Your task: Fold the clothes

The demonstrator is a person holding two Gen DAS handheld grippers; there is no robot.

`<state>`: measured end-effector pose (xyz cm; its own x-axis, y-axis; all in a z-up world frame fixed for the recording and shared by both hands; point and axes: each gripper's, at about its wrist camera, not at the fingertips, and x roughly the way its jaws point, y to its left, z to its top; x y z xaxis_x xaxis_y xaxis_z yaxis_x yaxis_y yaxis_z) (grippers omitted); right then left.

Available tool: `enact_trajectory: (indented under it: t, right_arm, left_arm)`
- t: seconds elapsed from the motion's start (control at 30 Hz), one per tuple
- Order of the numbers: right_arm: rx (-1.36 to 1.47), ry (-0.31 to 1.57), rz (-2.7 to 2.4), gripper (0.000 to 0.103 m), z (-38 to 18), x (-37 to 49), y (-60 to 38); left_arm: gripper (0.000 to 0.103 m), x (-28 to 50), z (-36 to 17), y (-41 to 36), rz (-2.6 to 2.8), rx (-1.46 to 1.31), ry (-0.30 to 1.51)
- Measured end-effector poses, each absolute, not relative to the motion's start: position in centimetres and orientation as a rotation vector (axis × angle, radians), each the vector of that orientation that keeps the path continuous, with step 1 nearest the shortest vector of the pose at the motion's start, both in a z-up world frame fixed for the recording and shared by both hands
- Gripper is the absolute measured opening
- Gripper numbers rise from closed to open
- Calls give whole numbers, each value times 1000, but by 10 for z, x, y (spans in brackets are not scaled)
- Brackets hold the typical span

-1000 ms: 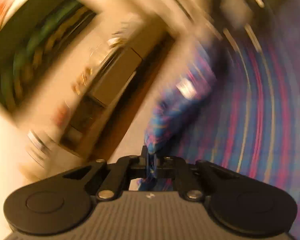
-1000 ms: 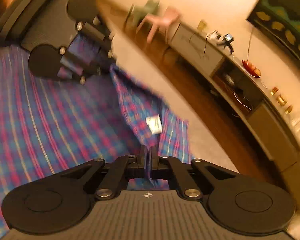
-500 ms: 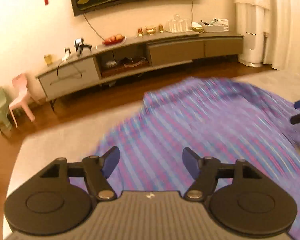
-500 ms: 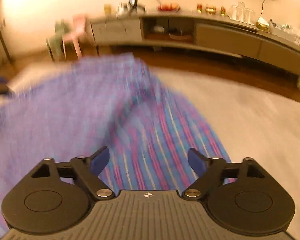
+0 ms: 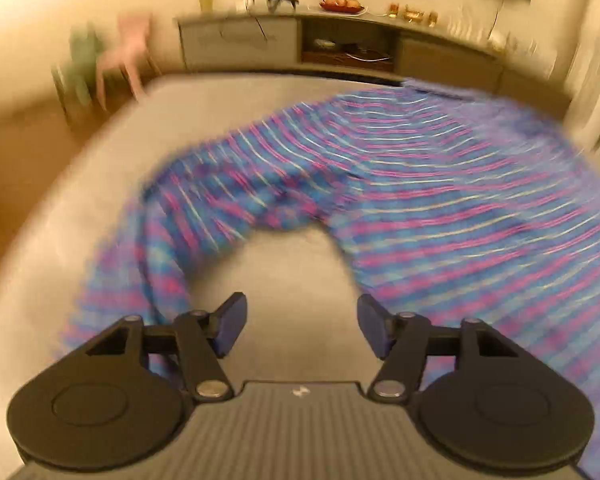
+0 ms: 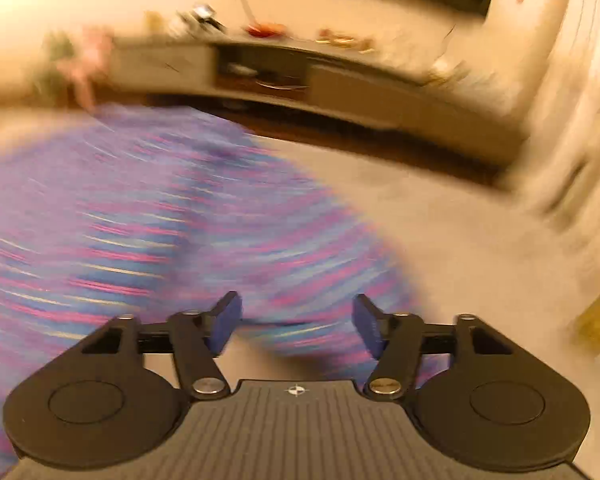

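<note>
A blue, pink and white plaid garment (image 5: 420, 200) lies spread on a beige surface (image 5: 180, 120); one narrow part of it bends down to the left, beside my left fingers. My left gripper (image 5: 300, 326) is open and empty, over a bare patch of the surface in the bend of the cloth. In the right wrist view the same garment (image 6: 160, 220) fills the left half, blurred. My right gripper (image 6: 296, 324) is open and empty, over the garment's near edge.
A long low grey TV cabinet (image 5: 340, 44) with small items on top stands along the far wall, also blurred in the right wrist view (image 6: 340, 88). Small pink and green chairs (image 5: 112, 60) stand at the far left. A wood floor strip runs before the cabinet.
One second ago both grippers were shut on the garment and held it up. They opened and let it go; it now lies on the surface. Both views are still swinging.
</note>
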<state>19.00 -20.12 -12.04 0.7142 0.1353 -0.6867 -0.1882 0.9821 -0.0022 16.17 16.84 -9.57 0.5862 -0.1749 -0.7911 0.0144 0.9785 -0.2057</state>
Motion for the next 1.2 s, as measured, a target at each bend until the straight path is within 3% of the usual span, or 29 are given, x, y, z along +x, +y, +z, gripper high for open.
enact_trajectory:
  t: [0.03, 0.1, 0.17, 0.2, 0.23, 0.27, 0.3, 0.47, 0.5, 0.53, 0.6, 0.63, 0.67, 0.73, 0.8, 0.9, 1.07, 1.1, 1.13, 1.17, 1.2]
  right_arm:
    - [5, 783, 251, 82, -119, 175, -193]
    - [139, 852, 387, 83, -122, 145, -174]
    - [168, 904, 438, 83, -133, 119, -157]
    - [182, 929, 463, 81, -139, 107, -148]
    - [170, 942, 478, 65, -143, 98, -141]
    - [159, 954, 493, 45, -148, 90, -134]
    - [166, 951, 521, 17, -147, 83, -130]
    - [403, 717, 863, 14, -103, 53, -136]
    - [427, 693, 867, 23, -100, 49, -140]
    - [438, 694, 827, 42, -102, 49, -145]
    - [447, 746, 714, 52, -115, 50, -155]
    - [439, 781, 662, 53, -121, 54, -160]
    - [422, 801, 613, 55, -127, 55, -163]
    - [413, 785, 532, 71, -138, 61, -171]
    - [446, 781, 476, 77, -150, 76, -178]
    - [528, 797, 408, 82, -167, 103, -184]
    - [604, 814, 390, 80, -182, 164, -175]
    - [591, 822, 386, 66, -182, 173, -173]
    - [577, 831, 381, 35, -182, 182, -172]
    - [509, 837, 348, 18, -181, 189, -169]
    - [447, 832, 322, 5, -180, 193, -170]
  left_arm:
    - [74, 156, -98, 173, -101, -215, 952]
    - [74, 147, -101, 177, -94, -253, 964]
    - [65, 143, -104, 164, -123, -226, 944]
    - [33, 141, -105, 158, -137, -212, 934]
    - [3, 139, -106, 152, -151, -199, 924]
    - [0, 137, -108, 146, -165, -186, 914]
    - [0, 137, -104, 147, -153, -183, 885]
    - [2, 127, -80, 197, 71, -283, 756]
    - [14, 119, -82, 194, 78, -276, 762]
    - [34, 111, -83, 191, 84, -270, 767]
    - [63, 95, -85, 184, 98, -258, 778]
    - [69, 87, -87, 181, 105, -251, 783]
    - [70, 79, -88, 178, 111, -245, 789]
    - [72, 62, -91, 171, 125, -233, 800]
    - [73, 46, -93, 164, 138, -220, 810]
    - [73, 25, -98, 156, 161, -198, 829]
    - [70, 13, -109, 157, 217, -153, 855]
    - [64, 12, -110, 157, 220, -134, 858]
    - [46, 12, -112, 155, 224, -105, 858]
    - [32, 13, -114, 155, 230, -82, 861]
    - [11, 14, -116, 157, 243, -68, 860]
